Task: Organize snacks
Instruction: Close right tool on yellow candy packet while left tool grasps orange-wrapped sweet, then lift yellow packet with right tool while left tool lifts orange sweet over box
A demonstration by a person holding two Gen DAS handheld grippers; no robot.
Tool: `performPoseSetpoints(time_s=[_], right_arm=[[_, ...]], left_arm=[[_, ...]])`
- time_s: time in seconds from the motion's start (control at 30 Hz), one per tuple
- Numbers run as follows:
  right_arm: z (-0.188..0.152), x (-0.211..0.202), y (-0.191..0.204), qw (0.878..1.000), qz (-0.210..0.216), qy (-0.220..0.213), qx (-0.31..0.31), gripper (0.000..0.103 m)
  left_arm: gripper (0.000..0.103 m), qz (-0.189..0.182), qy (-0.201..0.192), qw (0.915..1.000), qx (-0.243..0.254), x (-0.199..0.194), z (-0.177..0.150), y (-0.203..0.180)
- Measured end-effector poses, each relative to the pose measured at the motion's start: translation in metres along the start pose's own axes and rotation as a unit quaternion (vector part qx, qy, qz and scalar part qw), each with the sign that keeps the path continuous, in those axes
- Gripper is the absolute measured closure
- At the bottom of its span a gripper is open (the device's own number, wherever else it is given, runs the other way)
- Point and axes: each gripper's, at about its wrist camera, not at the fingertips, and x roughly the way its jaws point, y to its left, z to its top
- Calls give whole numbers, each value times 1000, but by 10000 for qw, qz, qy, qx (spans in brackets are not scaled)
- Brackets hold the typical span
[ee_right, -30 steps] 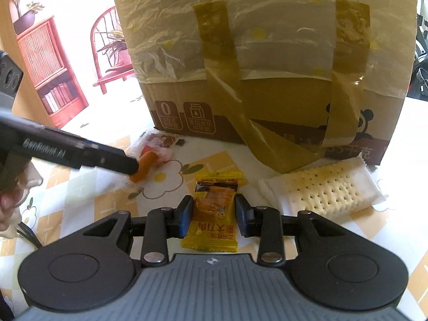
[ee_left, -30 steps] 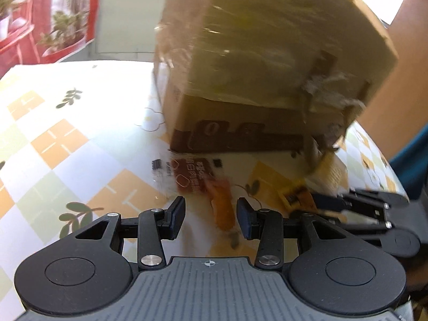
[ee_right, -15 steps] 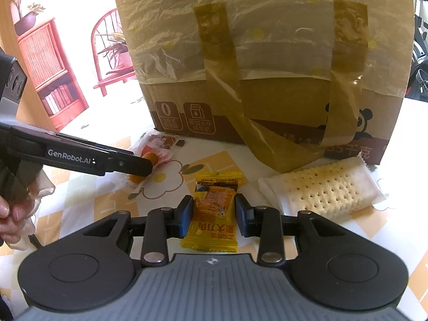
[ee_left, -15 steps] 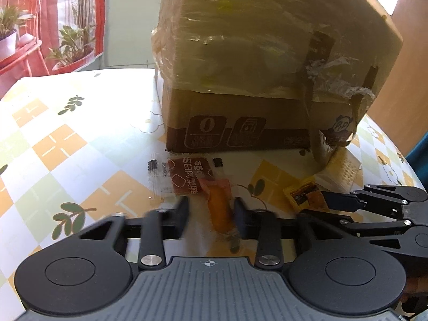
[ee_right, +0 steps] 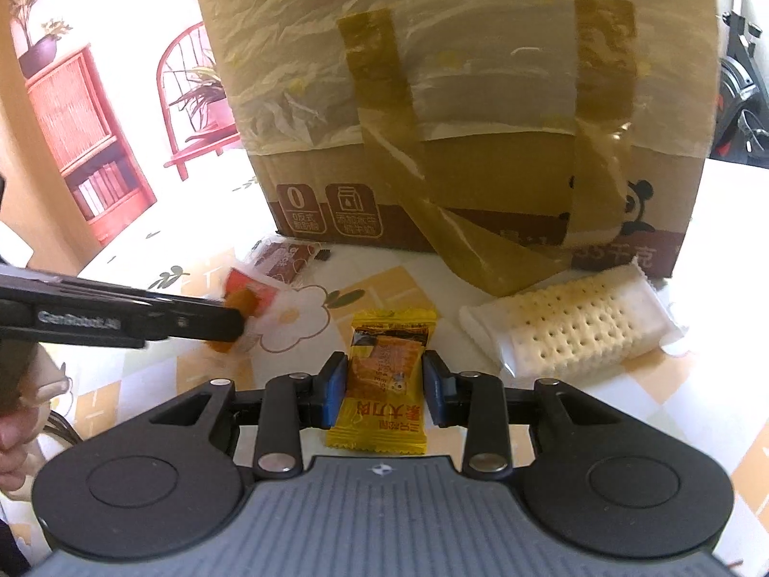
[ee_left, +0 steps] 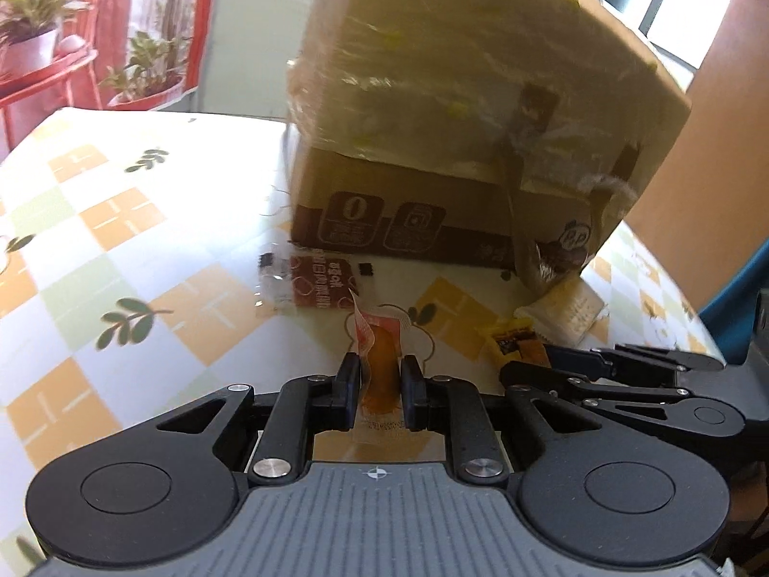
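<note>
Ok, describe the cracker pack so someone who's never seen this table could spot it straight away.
Find the big taped cardboard box on the patterned table. At the foot of its front face, towards the right corner with the panda print, lies the cracker pack. It is the only pale, clear-wrapped stack of dotted crackers, and bigger than the yellow snack packet beside it.

Box (ee_right: 461, 110) stands at the back of the table (ee_left: 96, 221). Before it, left to right in the right wrist view — flat packet (ee_right: 288, 259) against the box foot, sausage snack (ee_right: 242, 310), candy packet (ee_right: 387, 375) nearer the camera, cracker pack (ee_right: 572, 327) touching the box's hanging tape.
</note>
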Motion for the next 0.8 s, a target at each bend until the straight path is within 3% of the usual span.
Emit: performPoseSetpoints(time_s=[0.2,0.37,0.63,0.8], right_arm=[[1,-17,-2,9996,-4,-253,111,67],[11,-41,-2,9980,18,-625,104,67],[63,-91,-8,9854,-89,-1699,25,67],[106,-116,-12,9712,-236,-2360,-213,67]], left_arm=[[84,50,-191,9998,-51,-21,4,0],[84,-60,-585,9981,171,-44,23,-13],[84,-396,-1561,9841,743,-86,85,-46],[84,-500,-1889,9770,849,-88,132,-58]])
